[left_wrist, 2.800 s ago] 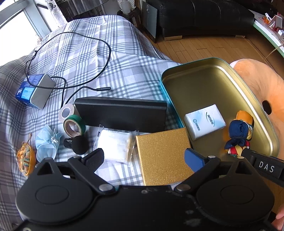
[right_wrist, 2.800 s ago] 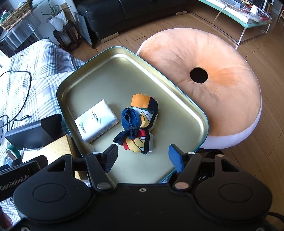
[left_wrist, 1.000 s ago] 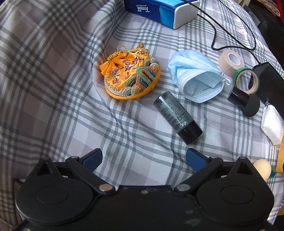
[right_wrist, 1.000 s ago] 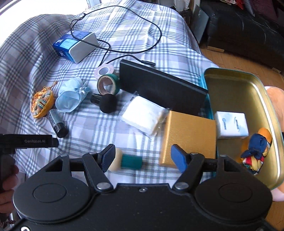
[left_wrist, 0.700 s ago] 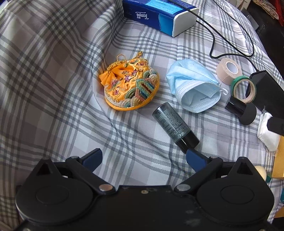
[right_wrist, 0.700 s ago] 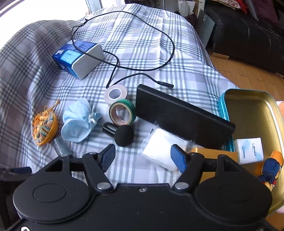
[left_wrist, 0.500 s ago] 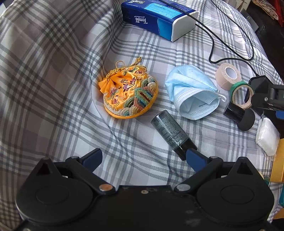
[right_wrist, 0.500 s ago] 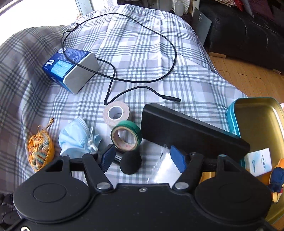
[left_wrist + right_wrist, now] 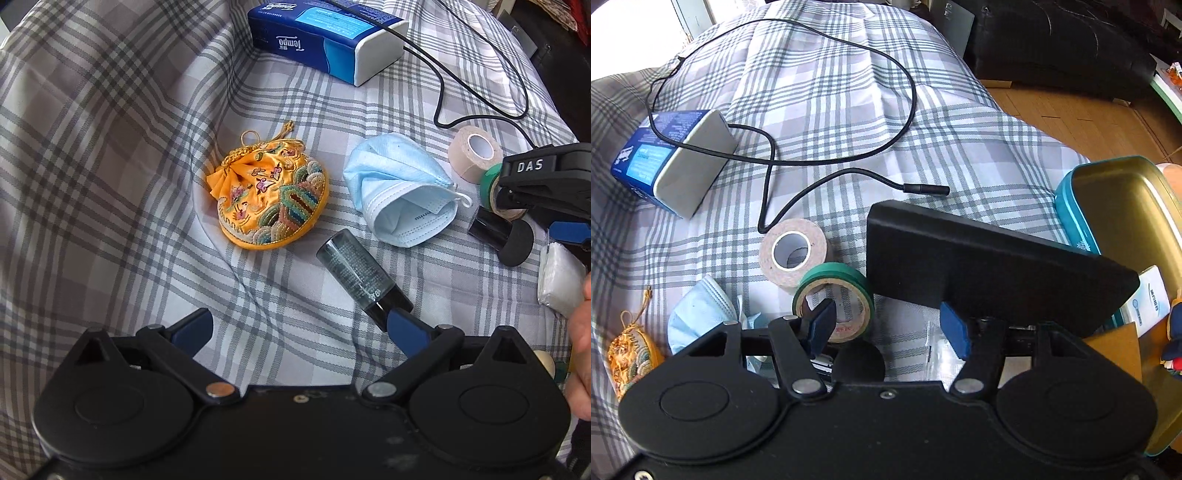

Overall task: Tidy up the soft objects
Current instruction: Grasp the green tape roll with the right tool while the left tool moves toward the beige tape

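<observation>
Since the earlier frames, the right hand-held gripper [image 9: 890, 326] has been carried away from the metal tin [image 9: 1126, 206] and lowered over the tape rolls, while the left hand-held gripper [image 9: 299, 326] has been brought close above the soft objects. A bed covered by a grey plaid sheet [image 9: 110, 147] is seen, with a black box [image 9: 979, 266] lying beside the tin at its right. A blue tissue pack [image 9: 325, 40] rests near the far edge, crossed by a black cable [image 9: 849, 110]. A light blue face mask [image 9: 402, 192] lies crumpled in the middle, with an embroidered orange pouch [image 9: 269, 195] just to its left, apart from it. A dark bottle [image 9: 362, 277] lies tilted near the left gripper's right fingertip. A green tape roll [image 9: 834, 295] touches a beige tape roll [image 9: 794, 251]. Both grippers are held released, jaws spread wide, nothing grasped.
</observation>
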